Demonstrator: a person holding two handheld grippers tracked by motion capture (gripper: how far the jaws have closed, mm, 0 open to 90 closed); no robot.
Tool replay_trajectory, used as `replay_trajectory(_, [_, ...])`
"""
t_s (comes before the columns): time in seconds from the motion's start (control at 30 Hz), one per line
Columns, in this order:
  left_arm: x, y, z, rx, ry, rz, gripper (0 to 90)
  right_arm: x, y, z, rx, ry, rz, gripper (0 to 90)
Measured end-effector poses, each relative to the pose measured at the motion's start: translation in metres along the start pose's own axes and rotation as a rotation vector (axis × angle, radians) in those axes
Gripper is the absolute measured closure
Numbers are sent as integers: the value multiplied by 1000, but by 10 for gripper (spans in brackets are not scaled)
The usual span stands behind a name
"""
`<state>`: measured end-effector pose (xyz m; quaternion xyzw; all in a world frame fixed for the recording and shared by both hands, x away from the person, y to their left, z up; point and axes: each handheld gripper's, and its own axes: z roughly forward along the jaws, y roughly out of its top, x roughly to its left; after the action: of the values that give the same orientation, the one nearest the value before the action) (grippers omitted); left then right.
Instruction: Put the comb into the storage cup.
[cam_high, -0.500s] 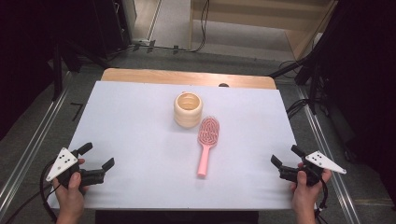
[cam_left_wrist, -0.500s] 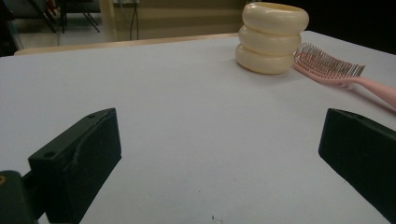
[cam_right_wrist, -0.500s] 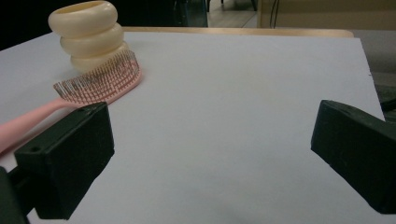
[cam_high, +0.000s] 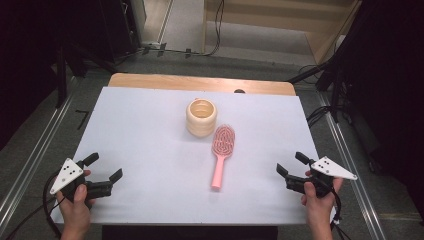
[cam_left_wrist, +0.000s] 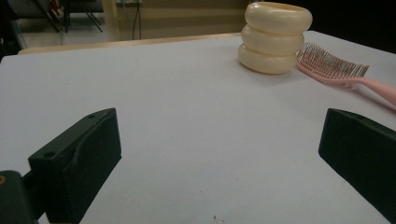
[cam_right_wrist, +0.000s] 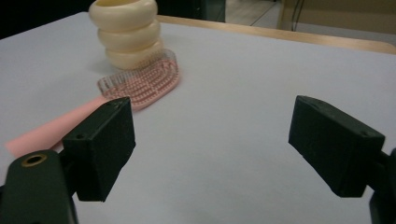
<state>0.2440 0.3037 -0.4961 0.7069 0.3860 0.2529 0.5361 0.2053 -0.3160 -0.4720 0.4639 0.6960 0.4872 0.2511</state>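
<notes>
Two grippers, left gripper (cam_high: 106, 167) at 7 o'clock, right gripper (cam_high: 291, 164) at 5, jaws spread, nothing between. Pink brush (cam_high: 222, 154) mid-table, bristles up, head just beside the ribbed cream cup (cam_high: 201, 117), possibly touching; cup interior hidden.

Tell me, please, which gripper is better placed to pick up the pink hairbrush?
Probably the right gripper: its open jaws sit nearer the hairbrush handle; the left gripper is farther off.

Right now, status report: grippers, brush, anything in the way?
Left gripper open, empty. Right gripper open, empty. Brush flat, bristles up, head beside the cup. Nothing in the way.
</notes>
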Motion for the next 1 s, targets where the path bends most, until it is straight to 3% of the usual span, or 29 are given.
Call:
replay_trajectory(0.13, [0,0,0,0,2,1,0,11,9,4,22,39,-15,129])
replay_trajectory(0.17, [0,0,0,-1,2,0,0,17,16,6,36,72,-15,137])
replay_trajectory(0.33, [0,0,0,0,4,5,0,31,29,12,56,118,-21,237])
replay_trajectory(0.4, [-1,0,0,1,6,6,0,42,37,18,68,169,-46,396])
replay_trajectory(0.43, [-1,0,0,3,7,8,0,42,37,18,68,169,-46,396])
replay_trajectory(0.57, [-1,0,0,4,7,10,0,58,47,27,88,201,-102,543])
replay_trajectory(0.6, [-1,0,0,4,7,10,0,65,51,32,94,216,-124,628])
replay_trajectory(0.67, [-1,0,1,4,8,11,0,69,53,34,97,227,-142,665])
replay_trajectory(0.7, [-1,0,1,5,8,12,0,74,56,38,99,243,-164,752])
replay_trajectory(0.87, [-2,0,1,7,7,16,0,83,59,48,116,291,-181,874])
replay_trajectory(1.0, [-2,0,1,7,6,15,0,98,56,62,168,343,-204,881])
